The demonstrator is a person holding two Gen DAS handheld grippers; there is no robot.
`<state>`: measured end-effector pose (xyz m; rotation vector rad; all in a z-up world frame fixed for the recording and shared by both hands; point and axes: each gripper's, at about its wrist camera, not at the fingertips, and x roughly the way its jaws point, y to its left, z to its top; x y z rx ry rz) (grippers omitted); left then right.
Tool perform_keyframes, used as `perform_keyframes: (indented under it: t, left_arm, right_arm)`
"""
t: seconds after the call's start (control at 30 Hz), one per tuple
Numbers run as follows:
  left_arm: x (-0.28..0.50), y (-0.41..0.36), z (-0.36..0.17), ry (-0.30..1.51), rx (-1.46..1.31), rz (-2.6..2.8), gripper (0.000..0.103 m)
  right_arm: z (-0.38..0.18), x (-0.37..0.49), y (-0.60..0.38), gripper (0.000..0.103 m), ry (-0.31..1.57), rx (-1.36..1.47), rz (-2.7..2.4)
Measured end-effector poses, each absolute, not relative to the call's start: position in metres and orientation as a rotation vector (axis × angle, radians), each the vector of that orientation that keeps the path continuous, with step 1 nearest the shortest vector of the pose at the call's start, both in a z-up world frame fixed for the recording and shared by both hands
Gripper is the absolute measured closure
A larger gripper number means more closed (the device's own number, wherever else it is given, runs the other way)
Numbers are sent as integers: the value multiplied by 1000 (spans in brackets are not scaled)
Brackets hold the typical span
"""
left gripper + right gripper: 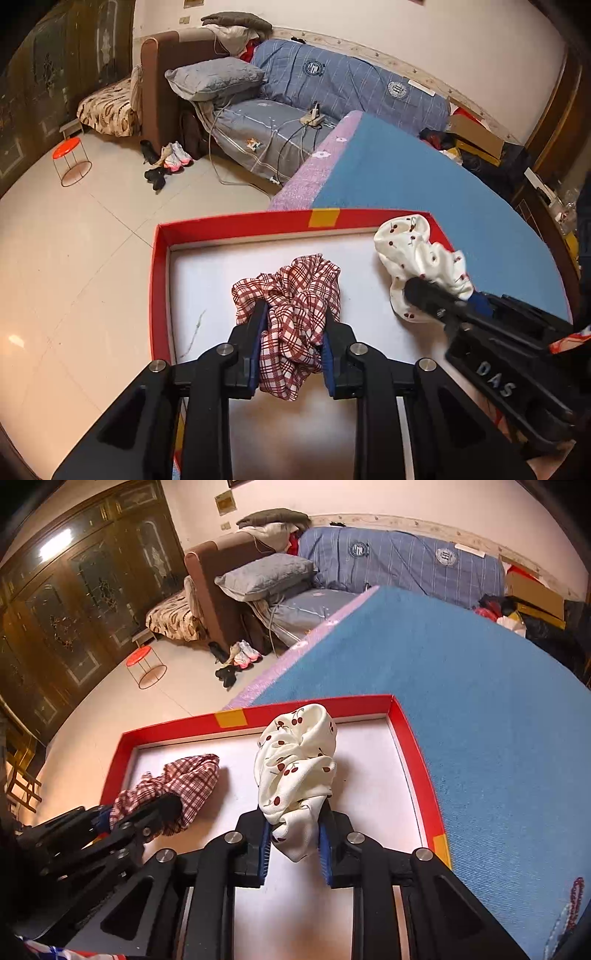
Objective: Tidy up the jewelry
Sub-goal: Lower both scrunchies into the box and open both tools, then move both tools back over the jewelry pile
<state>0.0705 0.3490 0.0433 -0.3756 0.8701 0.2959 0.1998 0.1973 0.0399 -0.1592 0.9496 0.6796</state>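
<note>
My left gripper [293, 325] is shut on a red-and-white plaid scrunchie [295, 291] and holds it over the white floor of a red-walled box [236, 223]. My right gripper [293, 812] is shut on a cream cherry-print scrunchie [295, 760] over the right half of the same box [369, 701]. In the left wrist view the right gripper [424, 291] and the cherry scrunchie [417, 251] are at the box's right side. In the right wrist view the left gripper [162, 805] and the plaid scrunchie [188, 779] are at the box's left side.
The box sits on a blue cloth [480, 701] with a purple edge [317, 162]. A beaded bracelet [576, 897] lies on the cloth at the right. Beyond are a tiled floor, a red stool [72, 158], shoes [177, 158] and a sofa with bedding [332, 81].
</note>
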Motion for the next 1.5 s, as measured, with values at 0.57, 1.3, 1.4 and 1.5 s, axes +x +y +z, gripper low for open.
perform_keyframes:
  t: [0.57,1.3,1.4,1.5]
  left_arm:
    - [38,298,61,769,-314,289,53]
    - [0,210,63,664,135,328,35]
    - [-23,187,86,577,131,303,34]
    - [-35,154,98,557,101,149,18]
  right_arm:
    - [76,177,106,40,845,17,643]
    - [100,55,-192,35,662,289,411]
    - [101,50,-229,33,598,340,299]
    - [95,52,-251,33,563,358,213]
